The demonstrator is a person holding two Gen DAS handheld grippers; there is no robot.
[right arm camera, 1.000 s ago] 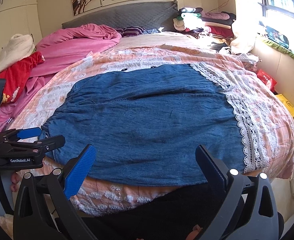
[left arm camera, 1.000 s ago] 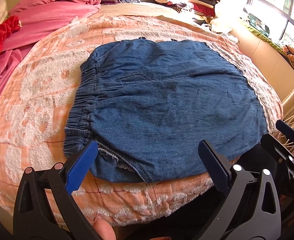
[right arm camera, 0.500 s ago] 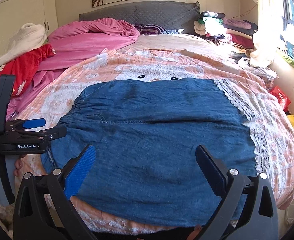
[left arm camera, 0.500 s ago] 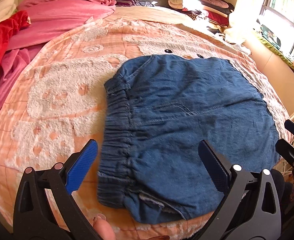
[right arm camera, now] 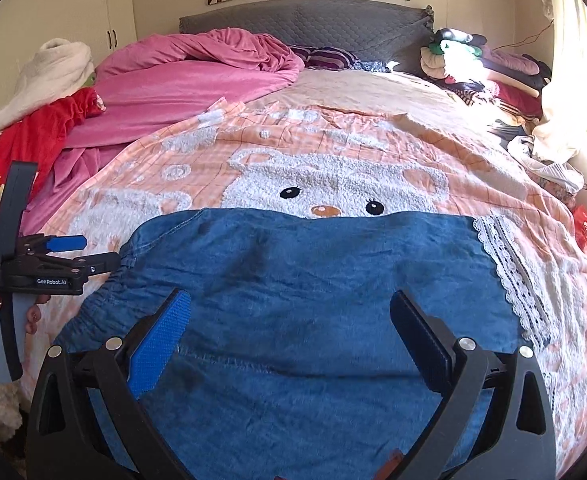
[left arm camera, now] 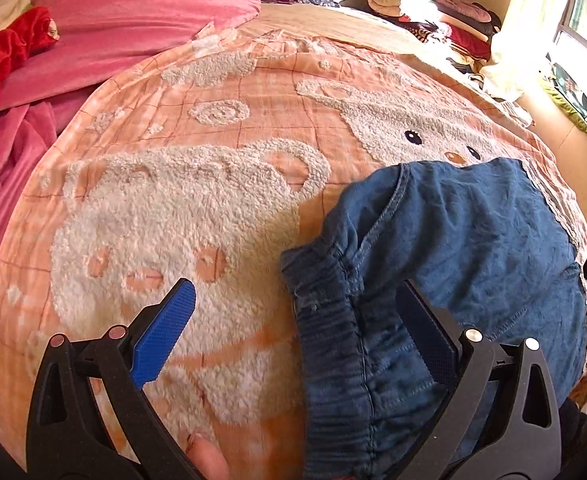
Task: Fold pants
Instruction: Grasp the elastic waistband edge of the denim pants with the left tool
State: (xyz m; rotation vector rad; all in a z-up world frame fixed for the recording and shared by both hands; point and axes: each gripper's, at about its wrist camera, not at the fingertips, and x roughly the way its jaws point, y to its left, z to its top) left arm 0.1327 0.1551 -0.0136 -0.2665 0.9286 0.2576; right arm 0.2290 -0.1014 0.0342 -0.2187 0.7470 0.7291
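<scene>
Change: left gripper [left arm camera: 293,320] has swung left; folded pants [right arm camera: 313,300] unmoved
Grippers: left and right gripper [right arm camera: 289,328] both wide, empty
Surface: peach bedspread [right arm camera: 333,140], pink quilt [right arm camera: 181,80] far left

Both cameras look forward between their own tool fingers, from low over the foot of the bed [right arm camera: 373,92] toward the headboard at 12 o'clock. The left camera sits very near the blanket [left arm camera: 197,216], with the pants [left arm camera: 473,248] at 3 o'clock. The right camera sits over the pants [right arm camera: 313,288]. Both see the pants, blanket and pink quilt [right arm camera: 197,72].
</scene>
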